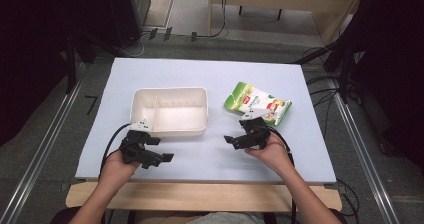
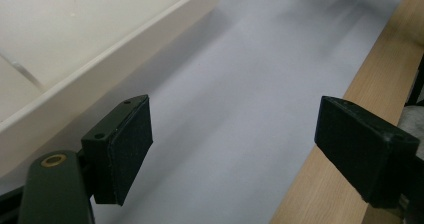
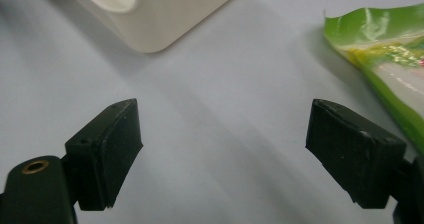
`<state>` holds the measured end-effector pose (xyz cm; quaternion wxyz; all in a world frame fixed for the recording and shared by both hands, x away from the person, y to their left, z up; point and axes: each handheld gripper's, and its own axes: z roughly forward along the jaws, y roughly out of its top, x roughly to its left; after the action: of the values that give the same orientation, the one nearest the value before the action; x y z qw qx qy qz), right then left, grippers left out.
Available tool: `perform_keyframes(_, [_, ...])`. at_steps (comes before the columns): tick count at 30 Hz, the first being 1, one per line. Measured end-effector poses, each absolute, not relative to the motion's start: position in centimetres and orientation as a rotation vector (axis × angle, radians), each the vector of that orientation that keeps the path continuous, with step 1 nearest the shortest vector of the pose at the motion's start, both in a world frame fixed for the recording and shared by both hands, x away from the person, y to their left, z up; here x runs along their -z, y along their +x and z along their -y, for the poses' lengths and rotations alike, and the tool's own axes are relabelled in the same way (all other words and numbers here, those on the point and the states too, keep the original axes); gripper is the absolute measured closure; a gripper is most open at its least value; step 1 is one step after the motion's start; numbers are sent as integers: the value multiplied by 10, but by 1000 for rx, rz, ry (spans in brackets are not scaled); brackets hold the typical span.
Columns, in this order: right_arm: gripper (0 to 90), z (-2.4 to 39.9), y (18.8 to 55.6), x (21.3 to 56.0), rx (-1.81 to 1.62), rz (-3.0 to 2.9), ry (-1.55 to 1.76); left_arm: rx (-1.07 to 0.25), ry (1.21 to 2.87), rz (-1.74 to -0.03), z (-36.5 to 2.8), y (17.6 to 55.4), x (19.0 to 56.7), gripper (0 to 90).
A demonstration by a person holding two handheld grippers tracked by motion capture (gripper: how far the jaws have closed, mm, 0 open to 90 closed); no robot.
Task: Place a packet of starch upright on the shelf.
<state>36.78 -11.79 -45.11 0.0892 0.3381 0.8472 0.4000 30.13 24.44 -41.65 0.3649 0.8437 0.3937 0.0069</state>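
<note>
One tray, one snack bag, two grippers and one table make up the count; the tray (image 1: 169, 111) is a single white rectangular tub with rounded corners, smooth matt walls and one thin divider that splits it into two compartments, a narrow one at the left and a wide one at the right; both compartments look bare. The snack bag (image 1: 257, 103) is one flat, glossy pouch, green and white with a printed picture, crinkled at its edges; it lies on the table to the right of the tray and apart from it, tilted with its far end toward the tray. The table (image 1: 200, 74) is a pale blue-grey matt sheet with a light wooden strip along the near edge.

The left gripper (image 1: 150, 151) sits in the person's left hand just in front of the tray's near left corner; its two black, blocky jaws with rough pads stand wide apart with only tabletop between them, the tray wall (image 2: 115, 54) running past on one side. The right gripper (image 1: 239, 134) sits in the right hand just in front of the bag, near it; its jaws likewise stand wide apart and hold nothing, with the bag's green edge (image 3: 385, 49) beside one jaw and a tray corner (image 3: 150, 19) farther off.
</note>
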Motion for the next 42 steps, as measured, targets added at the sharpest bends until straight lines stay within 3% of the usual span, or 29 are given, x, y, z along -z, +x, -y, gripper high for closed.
perform_keyframes(30, [231, 114, 366, 450, -1227, -2566, 996, 21, 2145, -935, -239, 301, 415, 160])
perform_keyframes(42, [316, 121, 368, 442, -1254, -2571, 1020, 6, 2142, -939, -238, 302, 414, 160])
